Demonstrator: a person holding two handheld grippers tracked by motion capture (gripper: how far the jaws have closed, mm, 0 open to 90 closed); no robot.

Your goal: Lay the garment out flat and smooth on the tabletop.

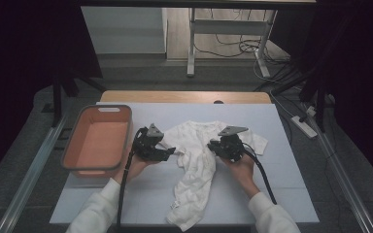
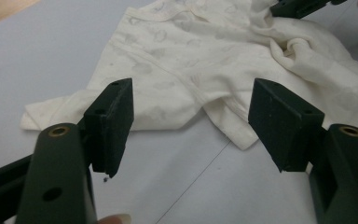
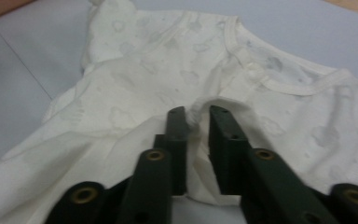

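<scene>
- Pale grey-blue table cover, wooden edge at 12 o'clock; dark room, cables on the floor beyond.
- Orange bin at the cover's 9 o'clock side, well apart from the cloth.
- White baby shirt lies crumpled mid-table (faint printed pattern, ribbed neckline), its lower part trailing toward 6 o'clock.
- Left gripper at the shirt's 9 o'clock edge, jaws spread wide apart, sleeve and hem just ahead of them, nothing between.
- Right gripper sits on the shirt's 3 o'clock half, jaws nearly together, pinching a raised fold of fabric.
- Person's white sleeves enter from 6 o'clock.
</scene>
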